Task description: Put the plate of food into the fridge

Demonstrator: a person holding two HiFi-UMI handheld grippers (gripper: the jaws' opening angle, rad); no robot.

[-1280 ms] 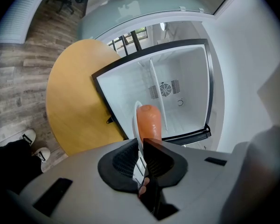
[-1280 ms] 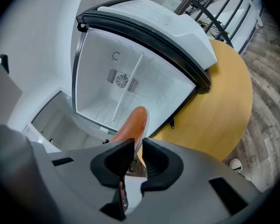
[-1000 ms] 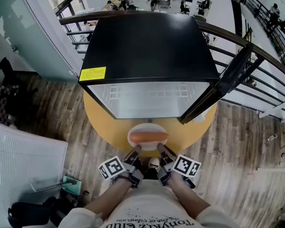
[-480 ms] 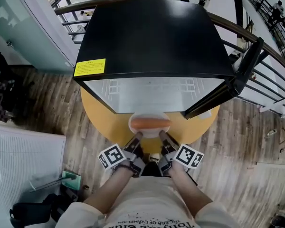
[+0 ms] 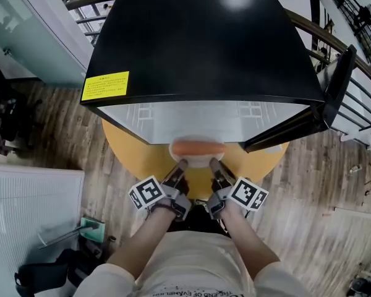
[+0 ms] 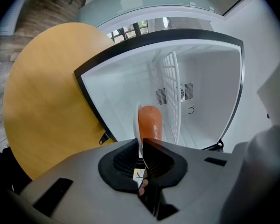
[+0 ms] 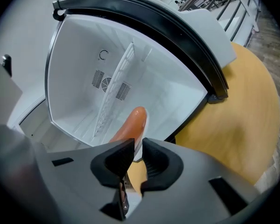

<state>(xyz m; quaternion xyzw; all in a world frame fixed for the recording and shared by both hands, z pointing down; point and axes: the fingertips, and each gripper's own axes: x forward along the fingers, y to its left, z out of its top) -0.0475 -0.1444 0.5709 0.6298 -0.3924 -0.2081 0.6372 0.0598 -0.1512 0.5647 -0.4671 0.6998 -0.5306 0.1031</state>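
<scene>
A person stood in front of a black fridge (image 5: 198, 42) that sat on a round yellow desk (image 5: 133, 156). The fridge door (image 5: 334, 94) was swung open to the right. The inside was white, with a wire shelf (image 6: 170, 92) across it.

The person held a white plate (image 5: 198, 159) with a long orange sausage (image 5: 198, 147) on it. The plate was up in the air, right at the open front of the fridge, and its far side was tucked under the top edge of the fridge. The near side was over the desk.

The left gripper (image 5: 178, 167) held the near rim of the plate on the left. Its jaws were almost together and pinched the thin rim between them. The right gripper (image 5: 216, 167) held the near rim on the right. Its jaws were also narrow and squeezed the rim. The two grippers were close beside each other, and both pointed into the fridge.

A yellow label (image 5: 105, 85) was stuck on the top of the fridge near its front left corner. The floor (image 5: 55, 141) around the desk was wood.
</scene>
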